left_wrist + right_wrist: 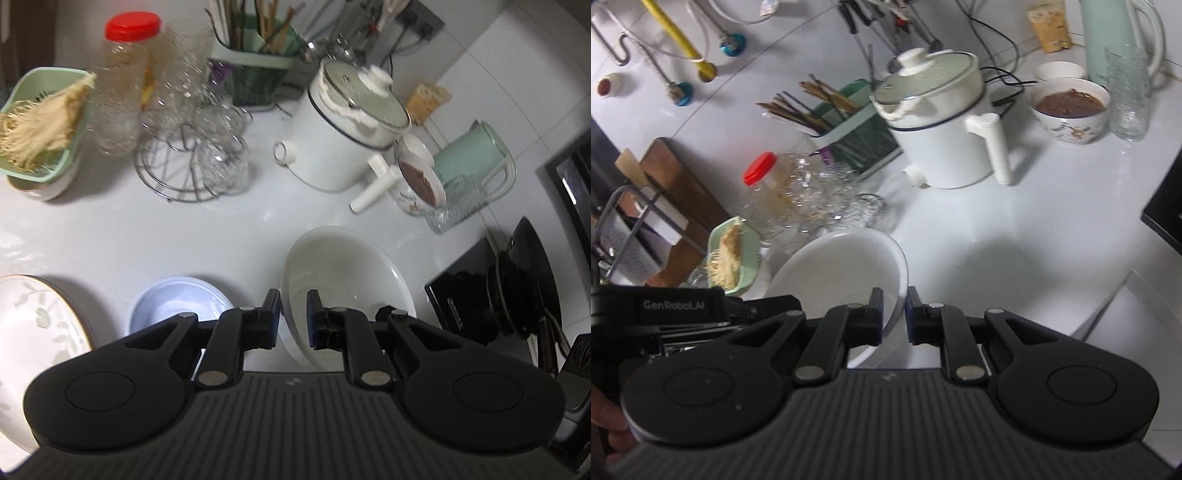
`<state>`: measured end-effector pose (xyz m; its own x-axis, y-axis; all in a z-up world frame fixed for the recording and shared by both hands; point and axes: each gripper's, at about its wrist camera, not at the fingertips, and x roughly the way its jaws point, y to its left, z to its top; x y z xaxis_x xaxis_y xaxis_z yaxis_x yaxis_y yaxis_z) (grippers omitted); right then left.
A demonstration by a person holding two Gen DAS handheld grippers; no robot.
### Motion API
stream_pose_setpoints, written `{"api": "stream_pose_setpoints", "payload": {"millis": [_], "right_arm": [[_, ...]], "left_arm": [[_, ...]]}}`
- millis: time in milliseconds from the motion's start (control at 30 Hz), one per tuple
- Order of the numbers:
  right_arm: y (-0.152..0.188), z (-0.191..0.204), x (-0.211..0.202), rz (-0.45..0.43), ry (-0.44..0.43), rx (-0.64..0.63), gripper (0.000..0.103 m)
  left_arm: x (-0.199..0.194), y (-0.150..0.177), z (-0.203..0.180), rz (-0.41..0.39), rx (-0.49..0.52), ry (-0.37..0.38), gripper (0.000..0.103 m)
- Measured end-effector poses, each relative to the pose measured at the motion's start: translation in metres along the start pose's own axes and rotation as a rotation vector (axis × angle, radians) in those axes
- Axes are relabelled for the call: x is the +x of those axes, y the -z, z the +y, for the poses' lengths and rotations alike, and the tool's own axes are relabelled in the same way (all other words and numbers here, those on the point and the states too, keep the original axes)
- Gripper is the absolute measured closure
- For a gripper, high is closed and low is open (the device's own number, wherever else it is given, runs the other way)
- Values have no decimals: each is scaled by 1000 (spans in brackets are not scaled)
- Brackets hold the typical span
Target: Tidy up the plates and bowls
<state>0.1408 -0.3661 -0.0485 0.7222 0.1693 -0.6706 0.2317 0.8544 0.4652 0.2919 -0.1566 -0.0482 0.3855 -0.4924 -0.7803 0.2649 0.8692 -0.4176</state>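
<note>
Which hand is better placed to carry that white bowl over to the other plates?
Probably left: the left hand-held gripper pinches the white bowl, the blue plate just beside it; the right hand-held gripper grips the opposite rim.

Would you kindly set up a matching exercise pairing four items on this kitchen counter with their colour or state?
Things:
1. large white bowl
2. clear plastic jar
3. white electric pot
4. small patterned bowl

States:
A. red screw cap
B. holds brown food
C. gripped at its rim by both grippers
D. glass lid with white knob

Pairs: 1-C, 2-A, 3-D, 4-B
</note>
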Motion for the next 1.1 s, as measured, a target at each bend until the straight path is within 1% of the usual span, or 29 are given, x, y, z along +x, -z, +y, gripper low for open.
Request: {"api": "stream_pose_setpoints", "payload": {"millis": [300, 467, 600, 700, 867, 1000, 1100], "right_arm": [[-3, 35, 9, 4, -39, -52, 87], [-9, 54, 19, 17, -69, -94, 87], [-10, 66, 28, 31, -77, -129, 87], [-7, 72, 39, 55, -74, -158, 87], [6, 78, 61, 125, -47, -218, 87], [18, 77, 79, 174, -32, -239, 87], [26, 76, 90, 213, -17, -253, 86]], "left_arm": [[-28, -5, 30, -56, -21, -4, 86], [-37, -10, 48, -89, -47, -16, 86], [-37, -10, 60, -98, -68, -31, 86], [-30, -3, 71, -75, -86, -54, 86], [-11, 9, 88, -39, -110, -93, 86], [5, 16, 102, 8, -152, -106, 86], [13, 21, 108, 27, -156, -125, 86]]}}
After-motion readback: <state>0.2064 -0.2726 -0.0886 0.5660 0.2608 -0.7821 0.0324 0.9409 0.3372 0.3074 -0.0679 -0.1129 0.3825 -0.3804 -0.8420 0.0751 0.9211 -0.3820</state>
